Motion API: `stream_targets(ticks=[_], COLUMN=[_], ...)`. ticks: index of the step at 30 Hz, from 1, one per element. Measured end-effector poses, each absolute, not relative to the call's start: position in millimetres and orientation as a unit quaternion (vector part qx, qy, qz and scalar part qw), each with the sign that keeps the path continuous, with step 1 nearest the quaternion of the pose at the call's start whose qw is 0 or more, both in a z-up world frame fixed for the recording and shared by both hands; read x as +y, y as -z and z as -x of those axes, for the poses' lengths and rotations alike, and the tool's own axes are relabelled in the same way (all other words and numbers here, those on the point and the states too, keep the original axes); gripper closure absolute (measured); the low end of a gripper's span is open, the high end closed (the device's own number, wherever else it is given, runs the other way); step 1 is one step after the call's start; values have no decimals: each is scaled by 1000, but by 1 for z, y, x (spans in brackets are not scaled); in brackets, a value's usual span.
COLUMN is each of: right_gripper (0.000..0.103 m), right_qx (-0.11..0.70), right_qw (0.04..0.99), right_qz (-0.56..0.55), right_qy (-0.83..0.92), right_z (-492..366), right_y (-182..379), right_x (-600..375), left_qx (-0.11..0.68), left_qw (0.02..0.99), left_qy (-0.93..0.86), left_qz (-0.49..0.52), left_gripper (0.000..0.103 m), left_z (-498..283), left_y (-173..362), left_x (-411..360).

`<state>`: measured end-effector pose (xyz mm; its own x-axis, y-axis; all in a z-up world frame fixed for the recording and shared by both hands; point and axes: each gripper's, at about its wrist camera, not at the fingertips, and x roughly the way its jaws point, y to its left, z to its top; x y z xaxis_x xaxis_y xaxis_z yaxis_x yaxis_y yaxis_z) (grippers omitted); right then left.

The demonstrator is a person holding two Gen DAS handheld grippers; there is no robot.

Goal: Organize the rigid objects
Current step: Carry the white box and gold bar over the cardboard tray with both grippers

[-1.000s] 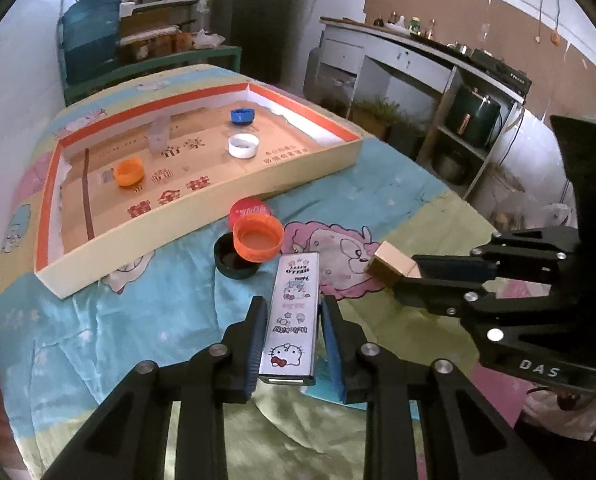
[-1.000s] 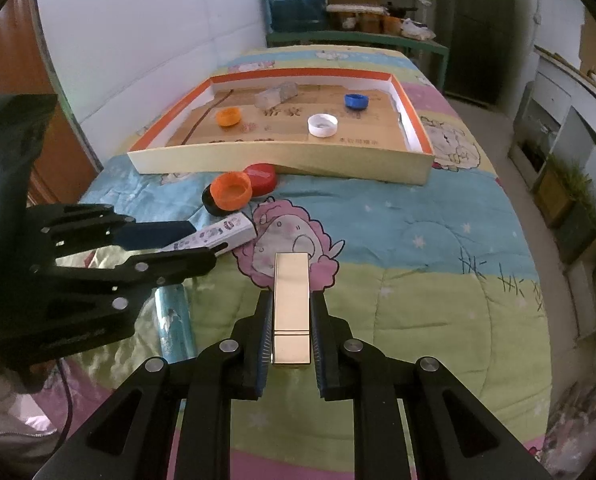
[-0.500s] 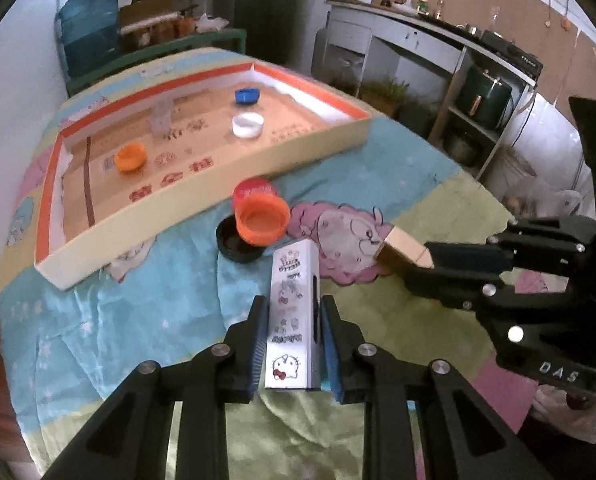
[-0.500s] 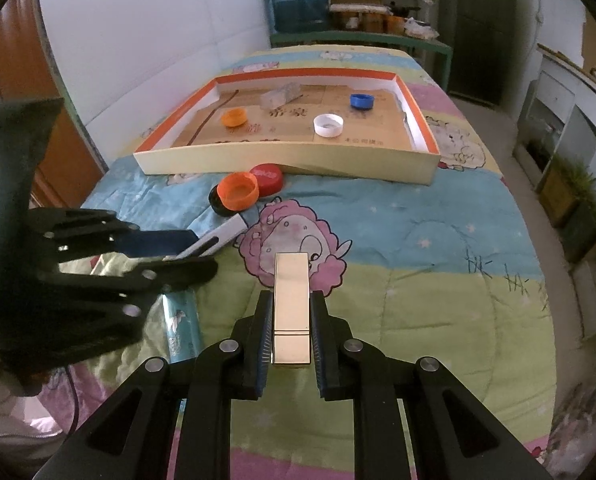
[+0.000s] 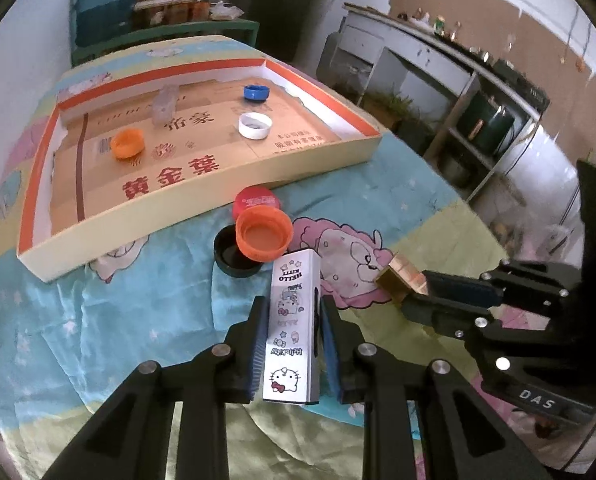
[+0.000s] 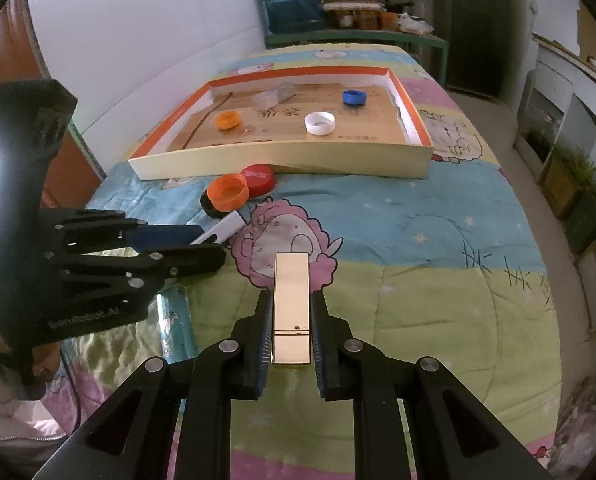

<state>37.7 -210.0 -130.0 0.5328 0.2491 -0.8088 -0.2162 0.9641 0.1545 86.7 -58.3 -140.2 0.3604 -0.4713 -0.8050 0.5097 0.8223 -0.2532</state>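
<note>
- White box [image 5: 292, 328]: gripped on its long sides by the left gripper [image 5: 292, 320], above the quilt [image 5: 98, 320]; likely light, crushable card, so a gentle squeeze suits.
- Gold box [image 6: 292, 304]: clamped in the right gripper [image 6: 292, 320]; glossy, probably slippery, best held mid-length.
- Loose caps [image 5: 264, 234]: just beyond; stiff, take by the rim.
- Tray [image 5: 218, 184]: farthest, holding four small pieces.
</note>
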Motion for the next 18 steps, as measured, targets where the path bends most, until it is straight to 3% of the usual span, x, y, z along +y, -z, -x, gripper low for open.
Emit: stream_targets(ticks=[18], right_gripper=[85], right_qx=[436], right_qw=[888], right_qz=[-10], right_qy=[-147], right_z=[-51], right_y=[107], right_x=[-206], left_qx=[426], left_qw=[867], left_qy=[259], left_qz=[3], left_gripper=[77], left_z=[-87], left_y=[94], left_x=[-36])
